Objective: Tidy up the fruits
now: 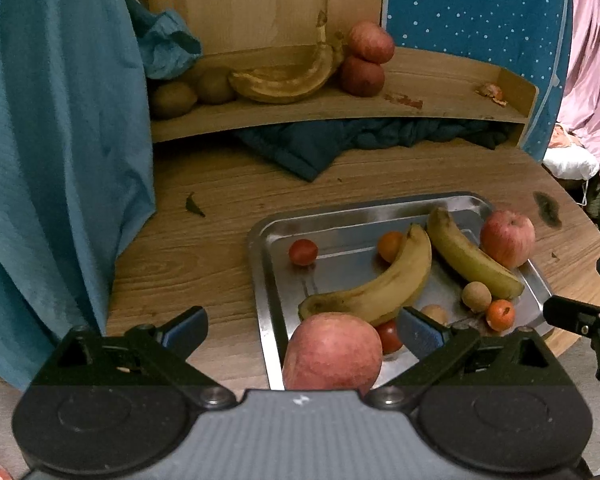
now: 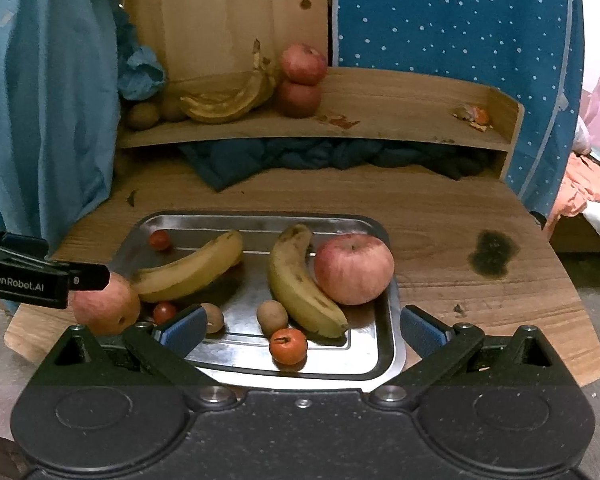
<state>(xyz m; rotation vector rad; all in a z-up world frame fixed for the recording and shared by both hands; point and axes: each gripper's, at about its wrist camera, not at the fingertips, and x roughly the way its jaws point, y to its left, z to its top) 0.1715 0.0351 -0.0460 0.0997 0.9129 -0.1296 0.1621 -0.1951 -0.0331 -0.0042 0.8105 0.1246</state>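
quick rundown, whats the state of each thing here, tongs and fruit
left tongs: open, around near apple, not gripping
right tongs: open, empty
near apple: on tray's near edge
far apple: on tray, beside a banana
bananas: two, lying flat on tray
tray: flat on table
shelf apples: stacked

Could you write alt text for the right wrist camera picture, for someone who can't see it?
An open right gripper hovers before a metal tray holding two bananas, apples and small fruits on a wooden table. A shelf behind holds more apples and bananas.
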